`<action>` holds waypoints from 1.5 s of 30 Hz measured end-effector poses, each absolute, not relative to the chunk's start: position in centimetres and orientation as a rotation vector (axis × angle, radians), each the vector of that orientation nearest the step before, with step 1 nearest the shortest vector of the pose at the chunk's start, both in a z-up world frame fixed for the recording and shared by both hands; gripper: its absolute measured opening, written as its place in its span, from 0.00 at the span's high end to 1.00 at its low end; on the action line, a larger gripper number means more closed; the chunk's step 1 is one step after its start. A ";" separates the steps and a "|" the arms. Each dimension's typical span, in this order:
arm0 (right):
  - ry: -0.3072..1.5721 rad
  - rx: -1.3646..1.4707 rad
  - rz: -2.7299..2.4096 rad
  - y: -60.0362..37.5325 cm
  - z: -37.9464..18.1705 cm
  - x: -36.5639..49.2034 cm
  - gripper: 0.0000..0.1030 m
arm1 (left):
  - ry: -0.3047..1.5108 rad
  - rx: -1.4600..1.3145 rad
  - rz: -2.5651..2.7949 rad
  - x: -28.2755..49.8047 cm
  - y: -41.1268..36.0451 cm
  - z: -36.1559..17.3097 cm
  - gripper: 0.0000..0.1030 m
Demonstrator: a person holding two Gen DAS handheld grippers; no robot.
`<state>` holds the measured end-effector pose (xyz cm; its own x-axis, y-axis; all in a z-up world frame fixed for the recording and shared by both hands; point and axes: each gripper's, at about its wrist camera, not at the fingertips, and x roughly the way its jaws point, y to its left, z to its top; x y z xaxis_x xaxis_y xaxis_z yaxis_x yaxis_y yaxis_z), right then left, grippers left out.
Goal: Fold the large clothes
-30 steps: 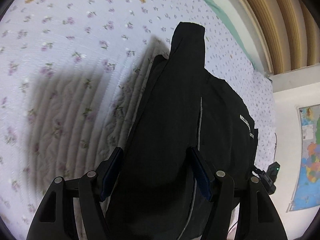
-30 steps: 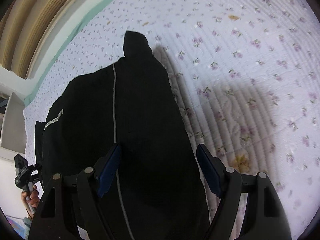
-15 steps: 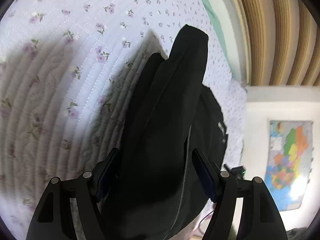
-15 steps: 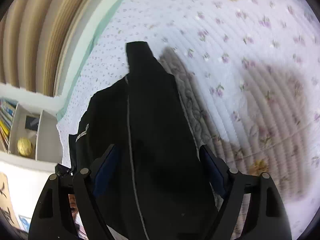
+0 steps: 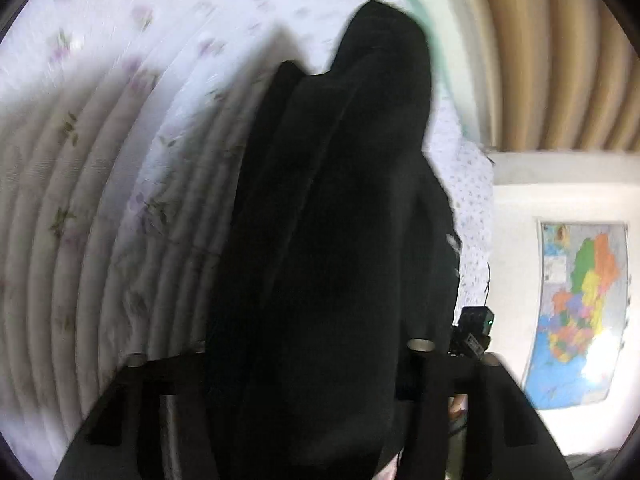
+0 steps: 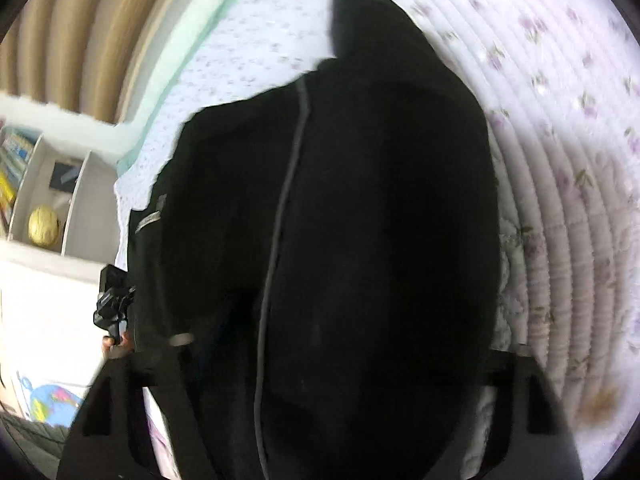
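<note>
While the earlier views were sharp, both wrist views are now blurred, and the black garment [image 5: 332, 240] fills far more of each than it did a second ago. It lies draped over the floral quilted bedspread [image 5: 100, 160], running from between the jaws of each tool up towards the far edge of the bed, where its narrow end now overlaps the green trim.

The left gripper [image 5: 304, 360] has just been closing: its jaws, wide apart half a second back with their blue pads plain to see, stand much narrower, and the cloth bulges over them so that the pads are hidden. Cloth sits between them, but whether they press it cannot be told.

The right gripper [image 6: 336, 360] has likewise been closing on the same garment [image 6: 360, 220], whose pale seam line [image 6: 280, 200] runs down between the jaws. Its pads too are buried under black fabric, so a firm grip cannot be confirmed.

Compared with a second ago, the wall map [image 5: 580, 312] and the white shelf [image 6: 48, 200] with its yellow ball [image 6: 43, 231] have come into view at the edges.
</note>
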<state>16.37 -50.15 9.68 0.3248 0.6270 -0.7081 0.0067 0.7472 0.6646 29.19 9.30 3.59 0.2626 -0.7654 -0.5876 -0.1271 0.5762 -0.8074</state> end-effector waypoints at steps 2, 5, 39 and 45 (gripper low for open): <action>1.143 0.629 0.471 -50.0 11.5 15.2 0.56 | 1.195 -0.864 -0.561 27.7 8.3 6.2 0.63; 1.083 0.626 0.515 -49.1 14.3 12.9 0.60 | 1.121 -0.867 -0.650 25.7 6.4 10.0 0.64; 0.992 0.409 0.476 -48.9 10.7 5.2 0.56 | 0.961 -0.956 -0.627 3.0 7.5 5.6 0.57; 1.044 0.557 0.387 -50.8 5.7 5.8 0.27 | 0.971 -1.119 -0.692 3.9 8.6 2.0 0.49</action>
<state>5.78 -50.84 5.68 0.4559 0.5494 -0.7002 -0.0391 0.7983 0.6010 3.93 8.64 2.00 0.4344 -0.8546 -0.2846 -0.0103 0.3113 -0.9503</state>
